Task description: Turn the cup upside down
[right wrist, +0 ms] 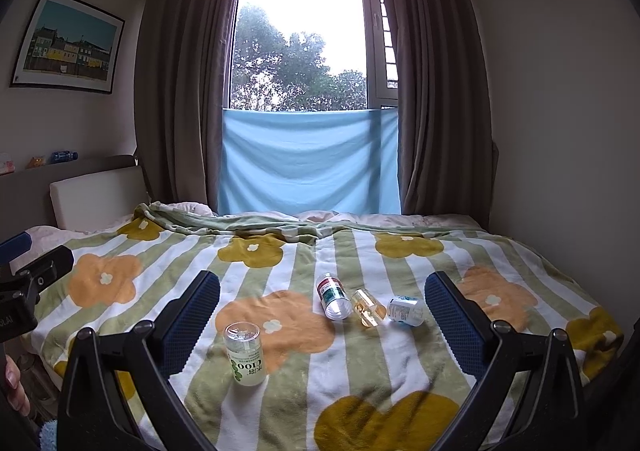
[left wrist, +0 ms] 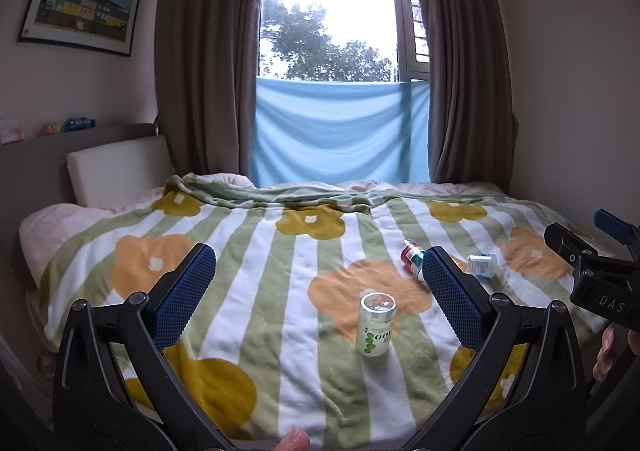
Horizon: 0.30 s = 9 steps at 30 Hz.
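A clear cup with a green-and-white label (left wrist: 376, 325) stands on the flowered blanket with its label text upside down and its closed end up; it also shows in the right wrist view (right wrist: 245, 354). My left gripper (left wrist: 318, 293) is open and empty, with the cup between and a little beyond its fingers. My right gripper (right wrist: 322, 317) is open and empty, the cup just inside its left finger (right wrist: 190, 321). The right gripper's body shows at the right edge of the left wrist view (left wrist: 596, 275).
Three small containers lie on their sides on the blanket: a red-and-teal labelled bottle (right wrist: 331, 297), a clear amber cup (right wrist: 367, 307) and a white-and-blue labelled one (right wrist: 406, 311). The bed (right wrist: 500, 251) fills the floor space, with a wall at the right and a headboard (right wrist: 96, 197) at the left.
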Available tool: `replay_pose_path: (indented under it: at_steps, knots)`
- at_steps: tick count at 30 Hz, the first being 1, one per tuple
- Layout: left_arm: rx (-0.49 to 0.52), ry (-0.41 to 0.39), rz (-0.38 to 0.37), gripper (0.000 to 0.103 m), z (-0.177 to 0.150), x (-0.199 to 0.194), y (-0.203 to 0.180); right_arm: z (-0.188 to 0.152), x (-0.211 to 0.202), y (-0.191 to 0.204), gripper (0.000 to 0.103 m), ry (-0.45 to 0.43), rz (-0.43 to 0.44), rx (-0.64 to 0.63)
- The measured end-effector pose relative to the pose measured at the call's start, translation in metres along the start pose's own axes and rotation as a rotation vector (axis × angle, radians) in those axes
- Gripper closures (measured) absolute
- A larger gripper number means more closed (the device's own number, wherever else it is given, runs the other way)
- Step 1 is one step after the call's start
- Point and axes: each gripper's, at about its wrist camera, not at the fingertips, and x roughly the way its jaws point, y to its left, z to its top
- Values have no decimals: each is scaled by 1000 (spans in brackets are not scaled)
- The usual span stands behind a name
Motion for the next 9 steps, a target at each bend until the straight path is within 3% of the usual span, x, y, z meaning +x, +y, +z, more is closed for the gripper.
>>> replay_pose_path:
  at_steps: [9]
  knots:
    - [13, -34, 20, 0, -3, -3, -3, 2, 0, 4, 1, 6, 2, 1]
